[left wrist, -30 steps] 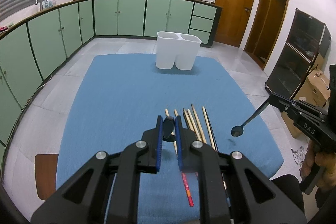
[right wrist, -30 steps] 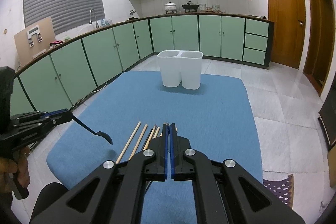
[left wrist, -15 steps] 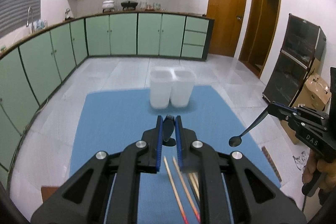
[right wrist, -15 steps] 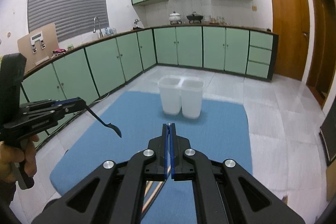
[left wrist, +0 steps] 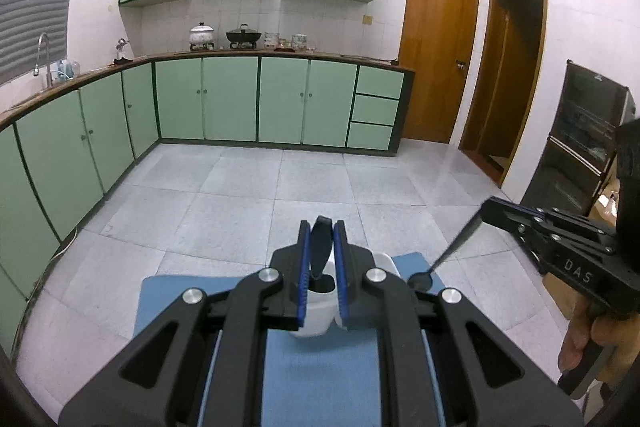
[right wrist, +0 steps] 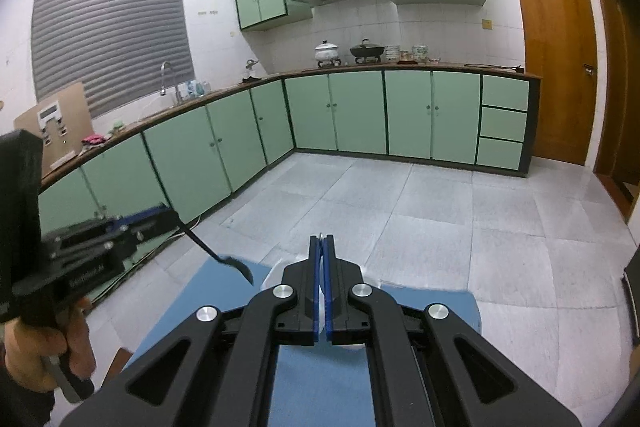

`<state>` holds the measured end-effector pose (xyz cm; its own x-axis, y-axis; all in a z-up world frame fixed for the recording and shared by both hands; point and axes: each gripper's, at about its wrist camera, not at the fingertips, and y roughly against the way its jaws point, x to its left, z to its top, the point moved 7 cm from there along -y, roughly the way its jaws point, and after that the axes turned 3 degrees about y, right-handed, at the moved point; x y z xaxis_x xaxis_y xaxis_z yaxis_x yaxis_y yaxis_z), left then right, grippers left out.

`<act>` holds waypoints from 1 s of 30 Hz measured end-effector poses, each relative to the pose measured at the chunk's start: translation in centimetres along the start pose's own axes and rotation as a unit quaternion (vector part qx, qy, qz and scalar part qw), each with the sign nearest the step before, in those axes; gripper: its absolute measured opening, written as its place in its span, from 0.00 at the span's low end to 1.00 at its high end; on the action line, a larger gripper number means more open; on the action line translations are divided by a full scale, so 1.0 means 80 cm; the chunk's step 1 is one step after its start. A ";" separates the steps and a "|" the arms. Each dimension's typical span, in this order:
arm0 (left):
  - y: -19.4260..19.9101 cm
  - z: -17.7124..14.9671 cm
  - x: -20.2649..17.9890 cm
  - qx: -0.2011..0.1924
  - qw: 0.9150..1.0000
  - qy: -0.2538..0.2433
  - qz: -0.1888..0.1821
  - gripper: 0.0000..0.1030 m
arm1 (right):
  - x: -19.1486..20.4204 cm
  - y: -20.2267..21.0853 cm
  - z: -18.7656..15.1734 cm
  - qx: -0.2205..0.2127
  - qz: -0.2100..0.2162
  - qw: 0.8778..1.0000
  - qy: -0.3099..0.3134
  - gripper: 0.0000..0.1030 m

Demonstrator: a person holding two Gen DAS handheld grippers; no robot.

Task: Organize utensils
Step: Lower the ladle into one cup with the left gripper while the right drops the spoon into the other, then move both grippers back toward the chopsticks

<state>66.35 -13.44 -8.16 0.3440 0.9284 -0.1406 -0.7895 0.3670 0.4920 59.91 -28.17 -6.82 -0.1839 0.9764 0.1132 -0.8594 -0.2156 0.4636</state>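
The left gripper (left wrist: 321,227) is closed on a black spoon (left wrist: 320,251); the handle is pinched between the blue pads (left wrist: 305,267), and the bowl end hangs down in front of the white utensil holder (left wrist: 316,323). From the right wrist view the same spoon (right wrist: 224,257) is seen sticking out of the left gripper (right wrist: 168,213) at the left, slanted down toward the near-left part of the blue mat (right wrist: 224,291), its bowl in the air above the mat edge.

The right gripper (right wrist: 322,239) is closed on a second black spoon, seen in the left wrist view (left wrist: 436,265): a thin handle is clamped at the fingertips and the round bowl points down-left, just beside the right rim of the holder. In the right wrist view only a sliver of the handle is visible between the shut blue pads (right wrist: 329,287).

The holder is mostly hidden behind the gripper bodies in both views; it stands at the far end of the mat (left wrist: 320,367), and which compartment lies under either spoon cannot be told.

A hand (left wrist: 592,339) is seen on the right gripper's grip at the far right of the left view, and another hand (right wrist: 44,351) on the left gripper's grip at the near left of the right view.

Beyond the mat, a grey tiled floor (left wrist: 280,195), green cabinets (left wrist: 240,99) and a brown door (left wrist: 436,59) are seen.
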 end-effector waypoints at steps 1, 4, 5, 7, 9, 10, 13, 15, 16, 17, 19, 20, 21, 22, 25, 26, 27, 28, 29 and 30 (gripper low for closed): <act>-0.020 -0.002 0.000 0.006 1.000 -0.002 0.003 0.10 | -0.006 -0.018 -0.002 0.005 -0.001 1.000 -0.004 0.02; -0.062 -0.020 0.002 0.027 1.000 -0.004 0.008 0.10 | -0.017 -0.064 -0.018 0.023 -0.006 1.000 -0.005 0.02; -0.074 -0.030 0.004 0.035 0.999 -0.004 0.008 0.10 | -0.020 -0.082 -0.028 0.033 -0.008 0.999 -0.005 0.02; -0.088 -0.045 0.009 0.045 0.999 -0.005 0.013 0.10 | -0.022 -0.102 -0.043 0.047 -0.006 0.999 -0.005 0.02; -0.095 -0.056 0.016 0.053 0.998 -0.002 0.014 0.11 | -0.022 -0.110 -0.055 0.053 -0.003 0.999 -0.006 0.04; -0.096 -0.061 0.020 0.057 0.998 0.001 0.015 0.11 | -0.021 -0.109 -0.055 0.050 -0.005 0.999 -0.006 0.06; -0.081 -0.063 0.031 0.054 0.998 0.008 0.016 0.16 | -0.015 -0.085 -0.053 0.032 -0.013 0.999 0.006 0.21; -0.055 -0.062 0.034 0.044 0.999 0.011 0.017 0.28 | -0.009 -0.053 -0.050 0.014 -0.015 1.000 0.013 0.21; -0.041 -0.062 0.036 0.039 0.999 0.011 0.016 0.30 | -0.005 -0.030 -0.051 0.004 -0.014 1.000 0.014 0.21; -0.020 -0.064 0.036 0.031 0.999 0.012 0.014 0.35 | 0.000 -0.004 -0.056 -0.007 -0.012 1.000 0.014 0.21; 0.023 -0.075 0.035 0.017 1.000 0.001 0.025 0.43 | 0.011 0.040 -0.069 -0.022 -0.012 1.000 0.019 0.21; 0.050 -0.084 0.036 0.006 0.999 -0.004 0.031 0.48 | 0.020 0.075 -0.088 -0.035 -0.017 0.999 0.021 0.22; 0.080 -0.097 0.037 -0.007 0.999 -0.003 0.037 0.54 | 0.025 0.091 -0.098 -0.039 -0.018 0.999 0.023 0.24; 0.100 -0.106 0.037 -0.014 0.999 -0.003 0.038 0.56 | 0.035 0.125 -0.125 -0.046 -0.024 0.998 0.024 0.24; 0.177 -0.163 0.037 -0.033 0.998 0.002 0.055 0.58 | 0.050 0.187 -0.192 -0.051 -0.041 0.998 0.018 0.27; 0.198 -0.183 0.036 -0.039 0.997 0.006 0.061 0.60 | 0.058 0.206 -0.221 -0.049 -0.046 0.998 0.013 0.28; 0.227 -0.211 0.033 -0.049 0.996 0.009 0.069 0.64 | 0.066 0.218 -0.244 -0.045 -0.050 0.998 0.009 0.28; 0.243 -0.228 0.029 -0.054 0.996 0.008 0.075 0.65 | 0.072 0.229 -0.265 -0.042 -0.053 0.998 0.006 0.28; 0.265 -0.253 0.025 -0.062 0.994 0.007 0.085 0.66 | 0.079 0.238 -0.286 -0.038 -0.056 0.998 0.006 0.28; 0.284 -0.276 0.021 -0.063 0.994 0.012 0.085 0.68 | 0.089 0.247 -0.314 -0.031 -0.060 0.998 0.004 0.28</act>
<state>37.75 -2.29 -16.23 0.1880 0.9784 -0.0862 -0.8932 0.2069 0.3992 29.65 -25.17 -18.92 -0.0818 0.9953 0.0521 -0.9034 -0.0961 0.4179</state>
